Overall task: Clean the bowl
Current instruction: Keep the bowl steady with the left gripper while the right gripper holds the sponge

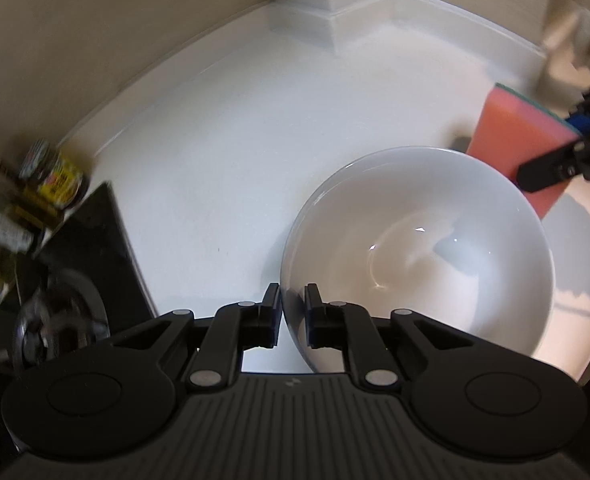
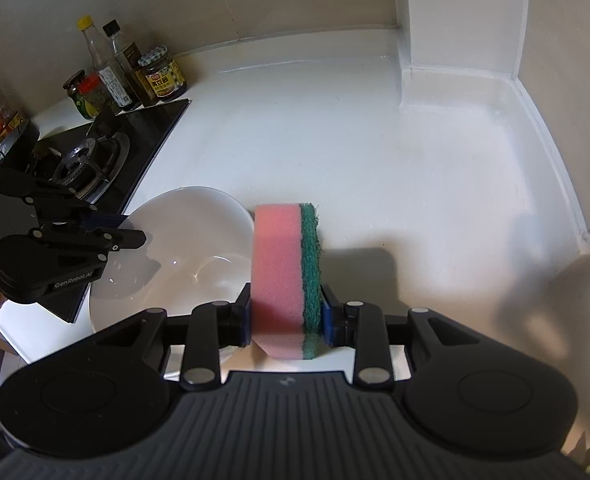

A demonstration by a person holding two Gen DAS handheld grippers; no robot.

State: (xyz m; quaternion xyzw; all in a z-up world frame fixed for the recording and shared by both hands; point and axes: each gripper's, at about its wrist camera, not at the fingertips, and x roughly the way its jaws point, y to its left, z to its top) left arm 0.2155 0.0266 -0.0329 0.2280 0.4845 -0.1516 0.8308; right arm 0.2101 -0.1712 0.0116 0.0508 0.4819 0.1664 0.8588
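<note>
A white bowl (image 1: 419, 248) sits tilted over the white counter. My left gripper (image 1: 293, 300) is shut on its near rim, one finger inside and one outside. The bowl (image 2: 199, 248) also shows in the right wrist view, with the left gripper (image 2: 131, 229) clamped on its left rim. My right gripper (image 2: 286, 316) is shut on a pink sponge with a green scouring side (image 2: 283, 276), held upright just right of the bowl. In the left wrist view the sponge (image 1: 523, 140) hangs over the bowl's far right rim, held by the right gripper (image 1: 551, 156).
A black gas hob (image 2: 95, 152) lies left of the bowl. Several sauce bottles and jars (image 2: 135, 76) stand against the back wall behind it. The white counter (image 2: 375, 152) stretches right to a wall corner with a square pillar (image 2: 455, 20).
</note>
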